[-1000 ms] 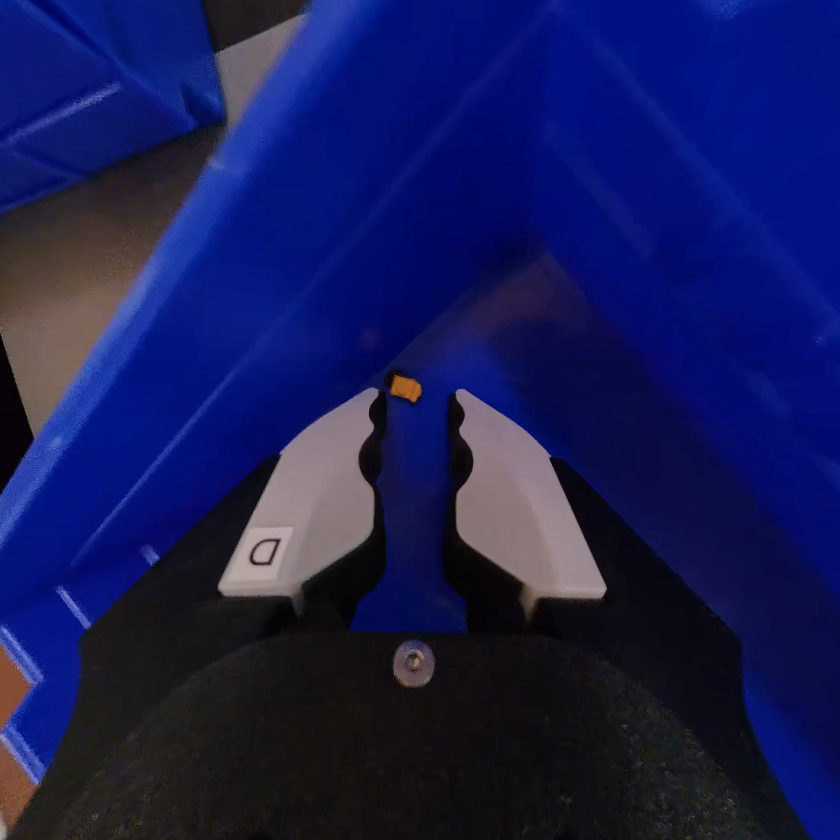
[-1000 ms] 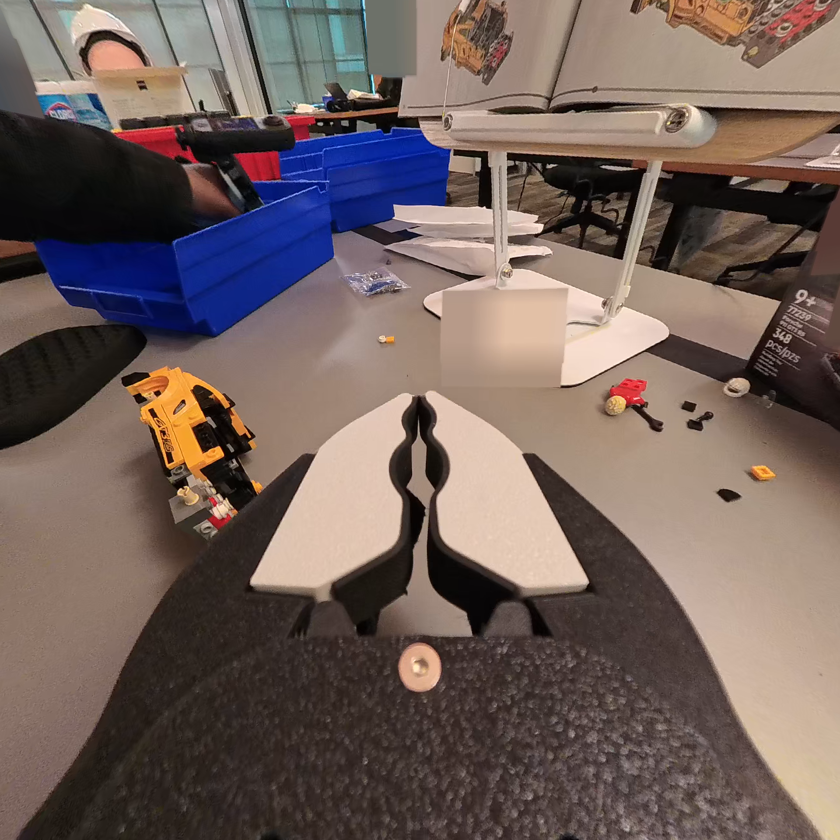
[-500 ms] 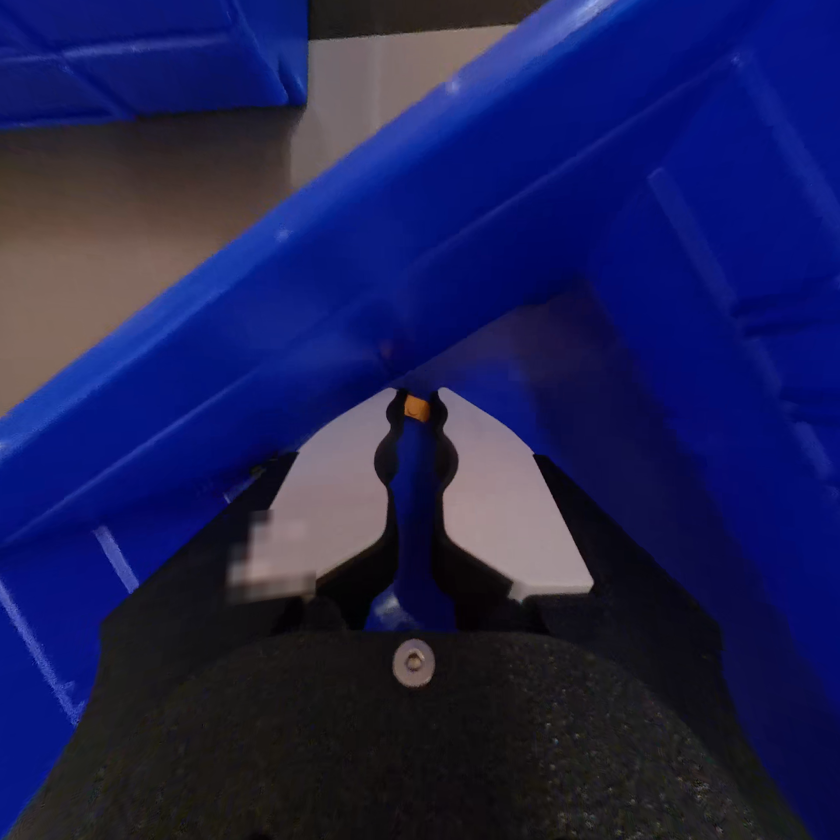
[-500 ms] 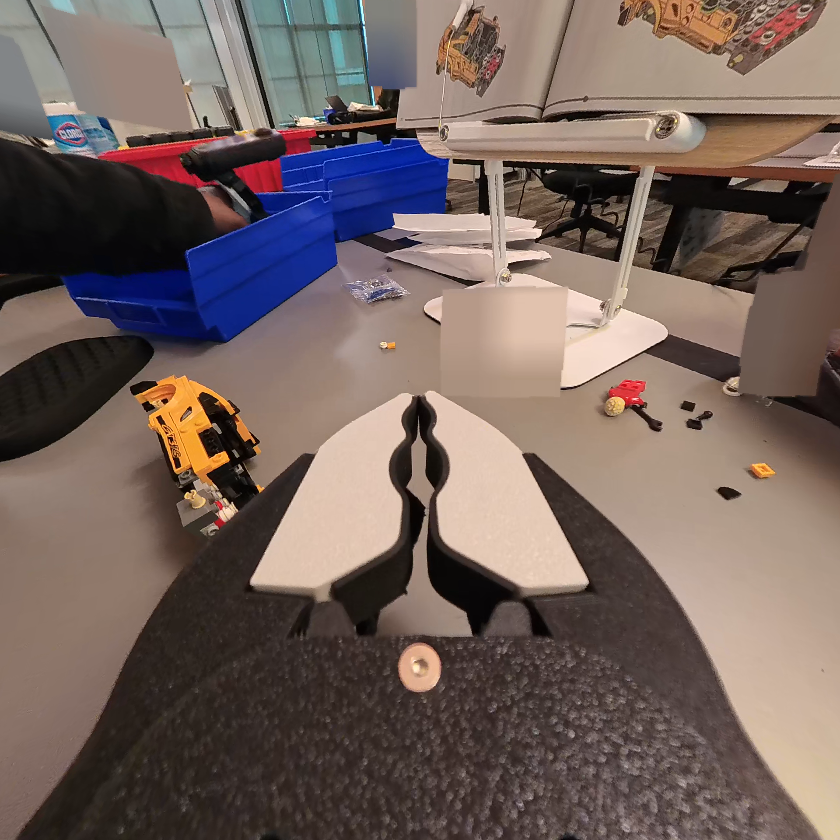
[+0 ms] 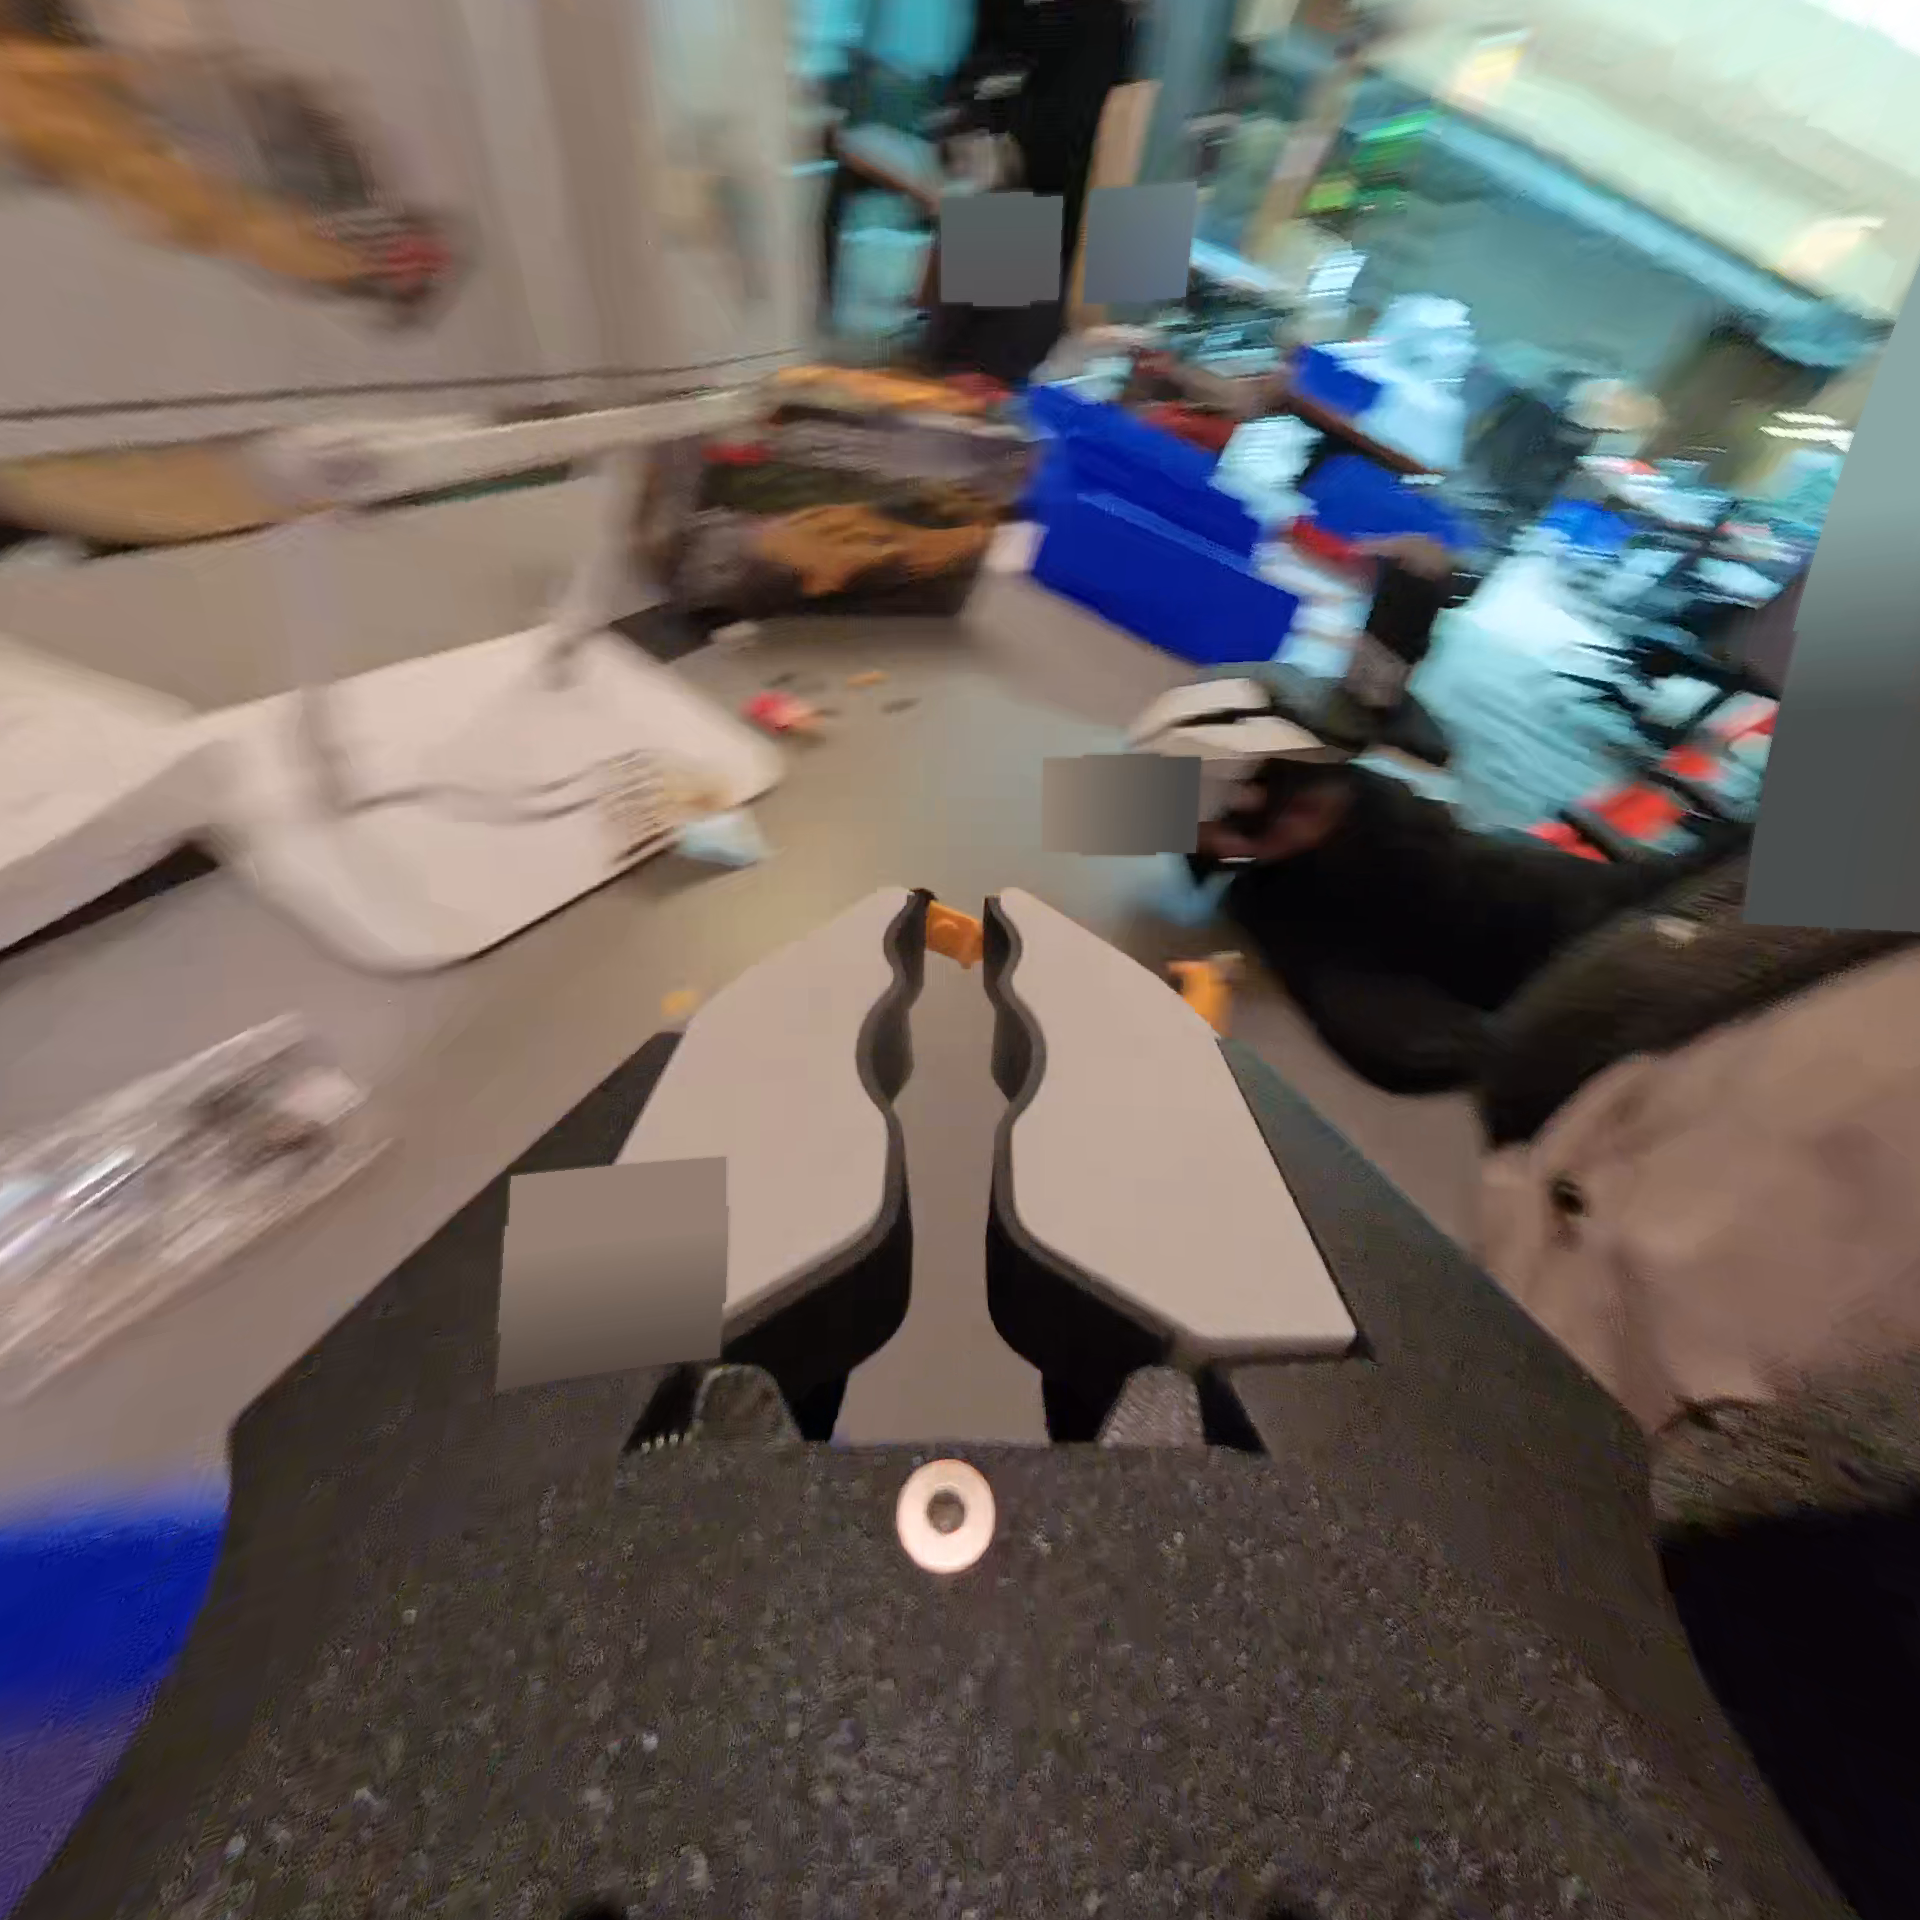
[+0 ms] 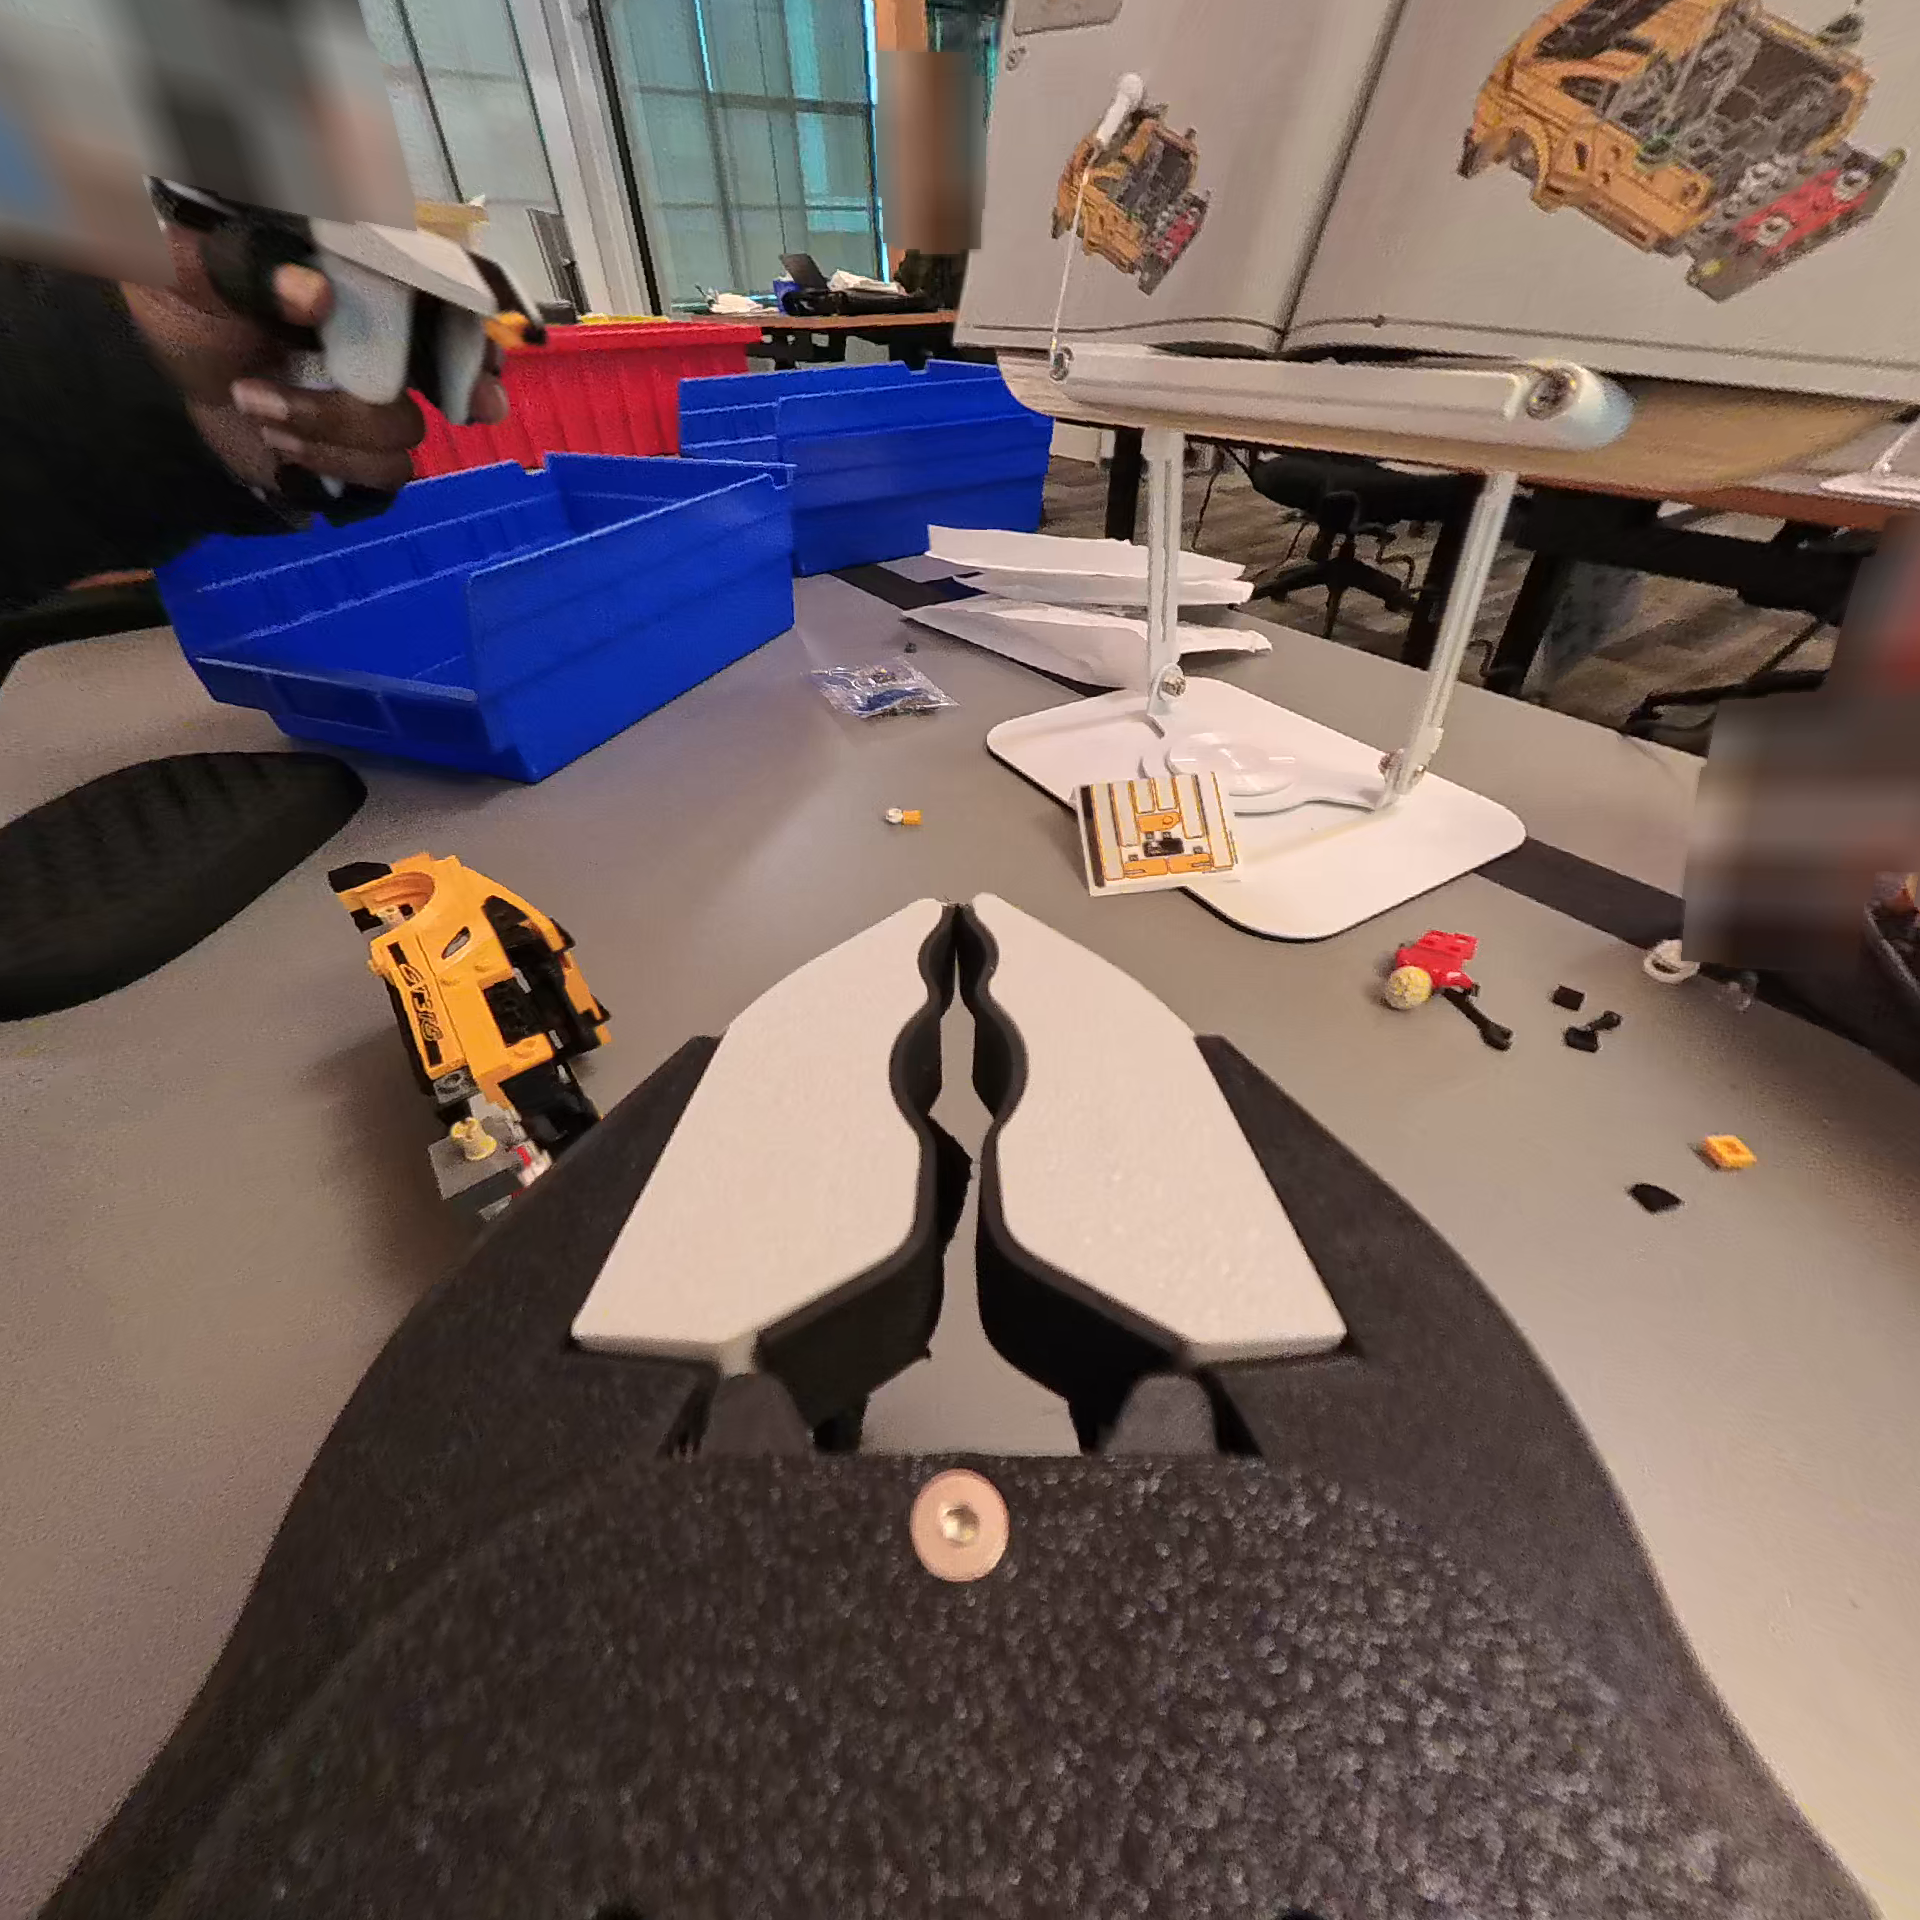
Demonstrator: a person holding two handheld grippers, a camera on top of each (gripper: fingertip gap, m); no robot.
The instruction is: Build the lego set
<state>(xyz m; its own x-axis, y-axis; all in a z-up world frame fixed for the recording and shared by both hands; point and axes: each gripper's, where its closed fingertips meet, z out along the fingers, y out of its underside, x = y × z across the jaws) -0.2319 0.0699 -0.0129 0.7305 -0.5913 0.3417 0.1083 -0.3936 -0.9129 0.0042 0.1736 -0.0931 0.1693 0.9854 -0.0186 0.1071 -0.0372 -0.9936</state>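
My left gripper (image 5: 951, 925) is shut on a small orange brick piece (image 5: 954, 932), pinched between its fingertips and held in the air above the grey table (image 5: 520, 997). The same gripper shows in the right wrist view (image 6: 509, 322), raised above the blue bin (image 6: 499, 613) with the orange piece (image 6: 511, 329) at its tips. My right gripper (image 6: 956, 914) is shut with nothing between its fingers, low over the table. A partly built yellow and black toy car (image 6: 478, 987) lies to its left.
A white book stand (image 6: 1299, 821) holds an open instruction book (image 6: 1455, 177); a sticker sheet (image 6: 1158, 831) leans on its base. More blue bins (image 6: 894, 457) and a red bin (image 6: 603, 395) stand behind. Small loose pieces (image 6: 1439, 966) and a parts bag (image 6: 883, 691) lie on the table. Some 30 centimeters of space lies between my two pairs of fingers.
My left gripper closed on the orange piece in the corner of the blue bin, then lifted it out and swung to face the room. The right gripper stayed shut and barely moved.
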